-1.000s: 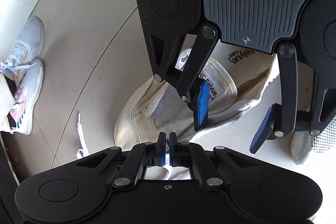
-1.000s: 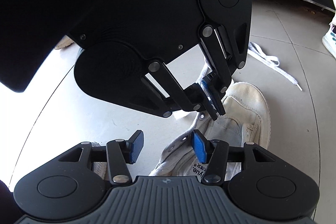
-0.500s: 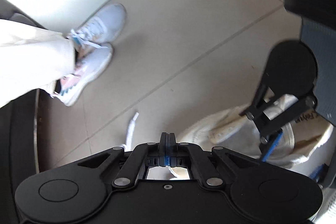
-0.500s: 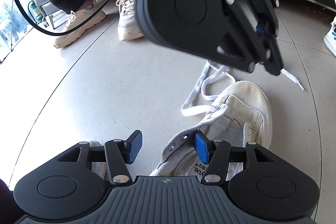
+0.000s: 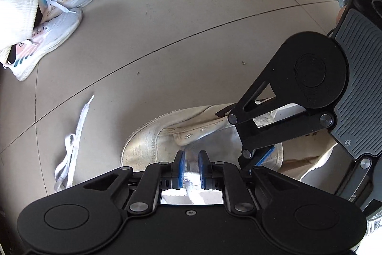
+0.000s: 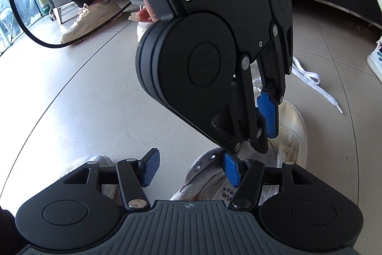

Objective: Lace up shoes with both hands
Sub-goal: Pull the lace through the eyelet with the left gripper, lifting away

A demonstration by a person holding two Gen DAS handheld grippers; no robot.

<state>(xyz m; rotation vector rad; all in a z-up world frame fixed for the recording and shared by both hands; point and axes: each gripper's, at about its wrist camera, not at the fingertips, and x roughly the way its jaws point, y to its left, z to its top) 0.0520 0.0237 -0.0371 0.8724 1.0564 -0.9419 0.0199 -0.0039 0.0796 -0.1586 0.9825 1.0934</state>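
Shoe (image 5: 148,147) sits on the floor (image 5: 191,28) under both grippers, left gripper (image 5: 191,167) slightly parted, right gripper (image 6: 188,167) wide apart; the loose lace (image 5: 74,135) could slip free unheld.

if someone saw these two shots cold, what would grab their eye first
The cream canvas shoe lying on the tiled floor, eyelets bare, with both black grippers crowded over it. The left gripper has its blue pads slightly apart just above the shoe; the right gripper is wide open beside the tongue. A loose white lace trails on the floor nearby.
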